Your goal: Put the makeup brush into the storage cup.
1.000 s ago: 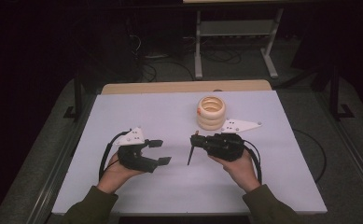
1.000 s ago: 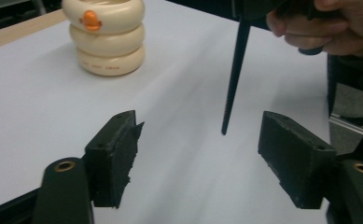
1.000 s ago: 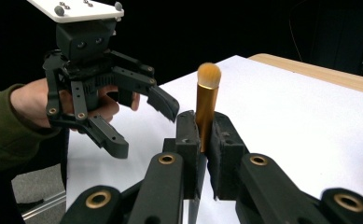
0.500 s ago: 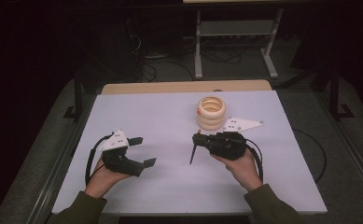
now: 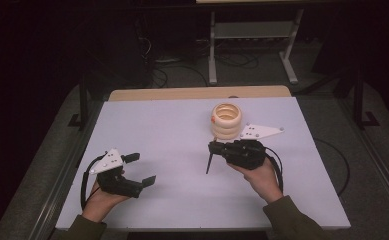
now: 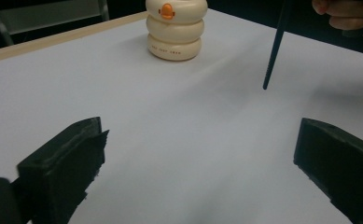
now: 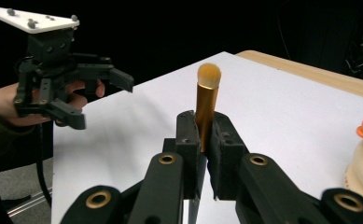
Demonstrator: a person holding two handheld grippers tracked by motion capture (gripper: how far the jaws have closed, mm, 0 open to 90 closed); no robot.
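- The left gripper (image 5: pixel 139 169) is hovering low at the table's (image 5: pixel 172 125) near-left part, its jaws having just been opening, now spread with nothing between them
- The right gripper (image 7: pixel 202 154) is pinching the brush (image 7: pixel 206 112), handle (image 5: pixel 210 163) slanting down toward the table, bristles up
- The cream holder (image 5: pixel 226 120) is standing just beyond the right gripper, open top up, with bare table around

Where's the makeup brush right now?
The makeup brush is clamped in the right gripper, right of the table's middle in the high view, just in front of the cream ring-stack holder.
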